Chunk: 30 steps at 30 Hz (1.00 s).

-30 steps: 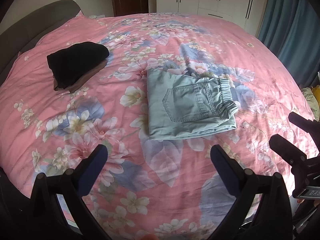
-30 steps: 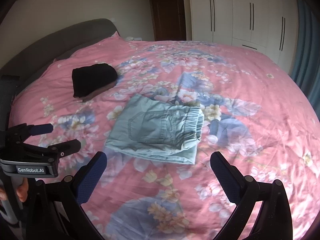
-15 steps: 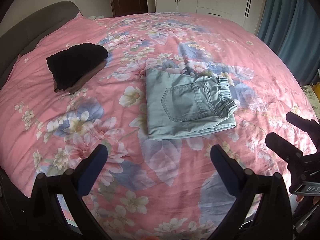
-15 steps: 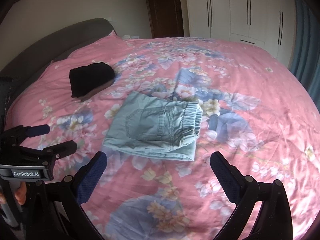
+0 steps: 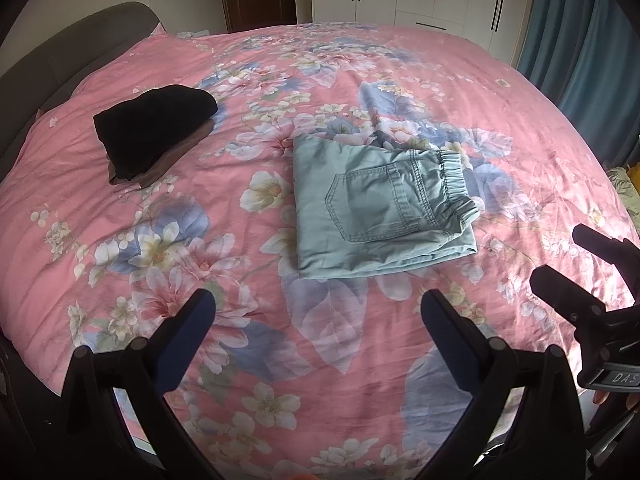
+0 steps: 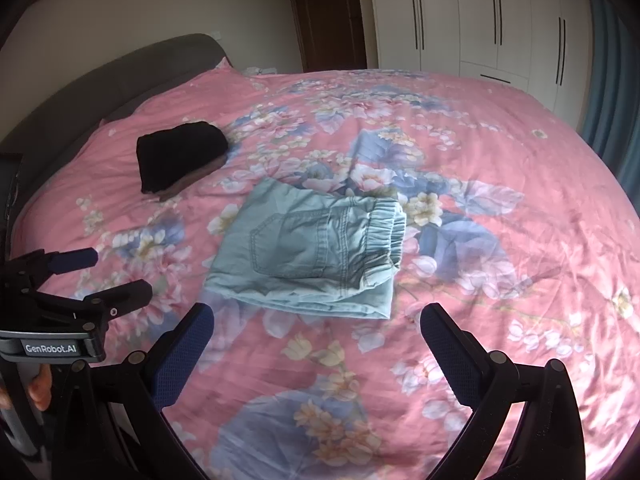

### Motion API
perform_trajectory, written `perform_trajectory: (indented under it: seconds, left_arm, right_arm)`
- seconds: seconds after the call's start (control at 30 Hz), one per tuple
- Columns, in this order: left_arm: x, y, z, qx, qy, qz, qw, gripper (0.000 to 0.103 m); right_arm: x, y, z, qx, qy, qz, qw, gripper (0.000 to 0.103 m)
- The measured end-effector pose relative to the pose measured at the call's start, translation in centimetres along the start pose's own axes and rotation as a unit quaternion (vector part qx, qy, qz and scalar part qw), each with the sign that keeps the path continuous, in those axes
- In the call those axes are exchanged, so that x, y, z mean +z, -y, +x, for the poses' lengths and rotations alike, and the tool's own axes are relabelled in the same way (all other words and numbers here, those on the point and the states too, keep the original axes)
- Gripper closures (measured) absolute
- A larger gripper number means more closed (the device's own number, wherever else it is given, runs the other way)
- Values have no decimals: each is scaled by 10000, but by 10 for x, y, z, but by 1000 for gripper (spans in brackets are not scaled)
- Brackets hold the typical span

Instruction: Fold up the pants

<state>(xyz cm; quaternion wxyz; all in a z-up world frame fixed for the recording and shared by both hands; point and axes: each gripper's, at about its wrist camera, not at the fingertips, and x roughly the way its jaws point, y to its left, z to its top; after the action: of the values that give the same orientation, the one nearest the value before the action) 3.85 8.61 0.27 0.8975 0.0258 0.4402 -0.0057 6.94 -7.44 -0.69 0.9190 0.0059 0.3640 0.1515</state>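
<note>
Light blue-green pants (image 5: 376,208) lie folded into a flat rectangle in the middle of the pink floral bed, back pocket up, elastic waistband to the right. They also show in the right wrist view (image 6: 312,252). My left gripper (image 5: 318,312) is open and empty, held back from the near edge of the pants. My right gripper (image 6: 316,326) is open and empty, also short of the pants. Each gripper shows in the other's view: the right one (image 5: 576,264) at the right, the left one (image 6: 108,276) at the left.
A folded black garment on a brown one (image 5: 152,132) lies at the left back of the bed (image 5: 120,240). A grey headboard (image 6: 120,80) runs along the left. White wardrobes (image 6: 480,20), a dark door and blue curtains (image 5: 592,32) stand beyond.
Both grippers have drawn back and lifted slightly from the bed; the pants lie unchanged. Both stay open and empty.
</note>
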Motion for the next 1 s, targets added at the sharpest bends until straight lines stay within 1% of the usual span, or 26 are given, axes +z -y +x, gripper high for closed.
perform_trajectory:
  seconds: [1.0]
  left_arm:
    - [2,-5,8,-52,-60,43,10000,0]
  right_arm:
    - [0,0,3,12,-27,2,10000,1]
